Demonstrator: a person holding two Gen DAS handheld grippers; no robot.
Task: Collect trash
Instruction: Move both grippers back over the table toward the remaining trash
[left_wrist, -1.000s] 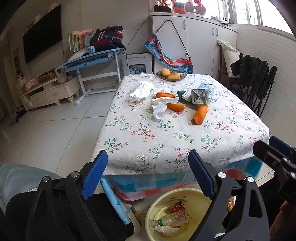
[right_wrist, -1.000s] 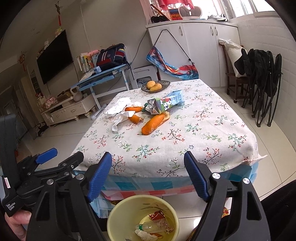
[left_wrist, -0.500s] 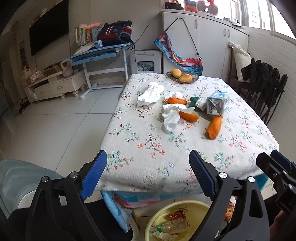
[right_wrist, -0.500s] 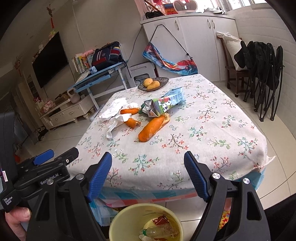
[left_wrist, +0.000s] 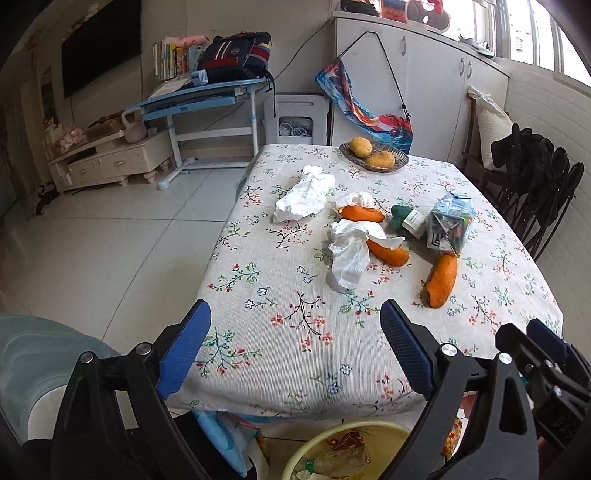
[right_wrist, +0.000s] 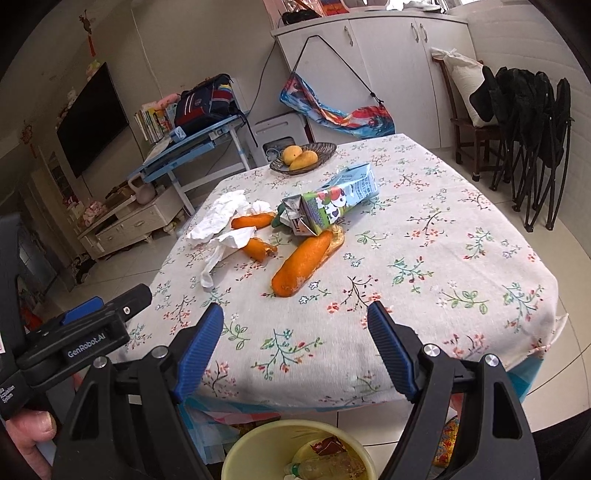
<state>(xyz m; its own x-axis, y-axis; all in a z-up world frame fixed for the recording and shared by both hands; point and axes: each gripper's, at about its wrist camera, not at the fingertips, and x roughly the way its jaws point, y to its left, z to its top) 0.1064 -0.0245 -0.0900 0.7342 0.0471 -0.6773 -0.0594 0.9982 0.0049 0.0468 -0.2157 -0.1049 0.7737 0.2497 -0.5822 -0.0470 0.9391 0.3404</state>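
On the floral tablecloth (left_wrist: 295, 332) (right_wrist: 443, 266) lie crumpled white tissues (left_wrist: 349, 254) (right_wrist: 221, 240), another tissue (left_wrist: 304, 194) further back, a crushed milk carton (left_wrist: 448, 227) (right_wrist: 332, 205), a small green packet (left_wrist: 404, 219) and three carrots, the nearest (left_wrist: 441, 277) (right_wrist: 304, 266). A yellow bin (left_wrist: 343, 454) (right_wrist: 299, 458) with a plastic bottle and wrappers stands on the floor below the table's near edge. My left gripper (left_wrist: 295, 347) and right gripper (right_wrist: 295, 347) both hang open over the near table edge, nothing between their fingers.
A dish with two mangoes (left_wrist: 373, 157) (right_wrist: 303, 157) sits at the table's far end. Folded black chairs (right_wrist: 528, 110) stand to the right, a blue desk (left_wrist: 199, 99) and low TV cabinet (left_wrist: 107, 162) to the left. A hand (right_wrist: 29, 435) holds the left gripper.
Both grippers have advanced over the table edge toward the litter; the table looms larger and the bin has slid lower in both views. Jaws stay open.
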